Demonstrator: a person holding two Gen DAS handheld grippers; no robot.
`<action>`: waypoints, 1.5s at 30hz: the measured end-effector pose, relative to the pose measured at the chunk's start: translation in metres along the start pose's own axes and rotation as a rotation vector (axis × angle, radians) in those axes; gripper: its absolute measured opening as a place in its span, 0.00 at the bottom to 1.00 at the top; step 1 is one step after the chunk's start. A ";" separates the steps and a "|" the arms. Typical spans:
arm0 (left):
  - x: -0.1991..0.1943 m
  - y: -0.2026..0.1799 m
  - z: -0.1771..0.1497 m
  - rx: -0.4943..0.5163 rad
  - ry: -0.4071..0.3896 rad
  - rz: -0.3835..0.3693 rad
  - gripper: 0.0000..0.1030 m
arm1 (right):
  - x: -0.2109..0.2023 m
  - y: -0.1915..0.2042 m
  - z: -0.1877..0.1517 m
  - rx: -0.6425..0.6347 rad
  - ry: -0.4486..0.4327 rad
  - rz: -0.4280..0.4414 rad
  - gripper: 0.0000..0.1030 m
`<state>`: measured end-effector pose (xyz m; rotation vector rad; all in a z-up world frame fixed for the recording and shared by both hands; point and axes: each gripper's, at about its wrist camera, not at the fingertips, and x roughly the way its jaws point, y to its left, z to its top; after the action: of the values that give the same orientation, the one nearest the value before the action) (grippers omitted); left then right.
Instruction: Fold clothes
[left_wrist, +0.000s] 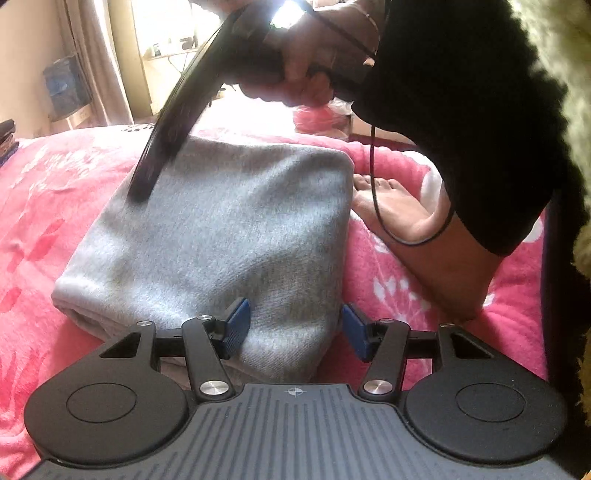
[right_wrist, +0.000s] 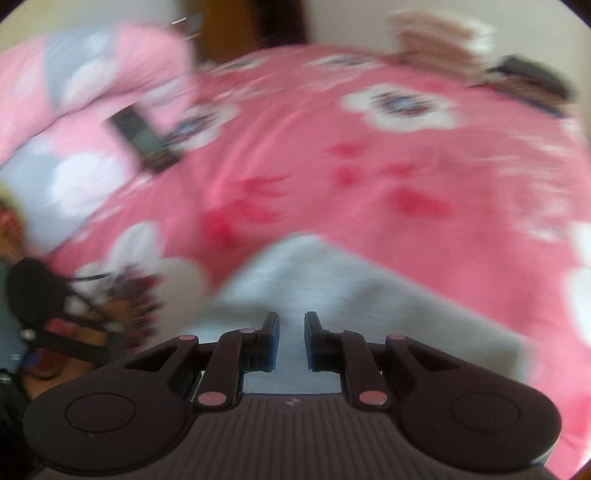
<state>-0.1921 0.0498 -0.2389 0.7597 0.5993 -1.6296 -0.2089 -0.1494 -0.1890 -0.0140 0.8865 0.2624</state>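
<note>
On pink floral blanket (left_wrist: 66, 206), grey garment (left_wrist: 229, 229) folded square, smooth

Pink flowered blanket (left_wrist: 55, 206) over the bed; beige curtain (left_wrist: 99, 55) beside a bright window (left_wrist: 162, 33), cream wall (left_wrist: 26, 55), dark doorway (right_wrist: 255, 26) opposite.

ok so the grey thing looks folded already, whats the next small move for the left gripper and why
Probably lift the left gripper clear. The grey garment already lies as a compact folded block on the pink blanket; the gripper stands open over its near corner, gripping nothing, and the right gripper holds nothing either, so nothing looks left to fold.
</note>
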 end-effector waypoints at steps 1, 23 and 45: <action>0.000 0.000 0.000 0.006 0.002 -0.001 0.54 | -0.008 -0.013 -0.002 0.041 -0.014 -0.041 0.15; -0.003 0.001 0.000 0.035 0.046 -0.014 0.54 | -0.068 -0.040 -0.049 0.073 0.090 0.120 0.14; -0.014 0.006 0.005 -0.049 0.078 -0.007 0.53 | -0.048 0.018 -0.071 -0.204 0.397 0.252 0.14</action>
<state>-0.1853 0.0542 -0.2250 0.7885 0.6960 -1.5920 -0.2967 -0.1515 -0.1955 -0.1488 1.2543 0.5995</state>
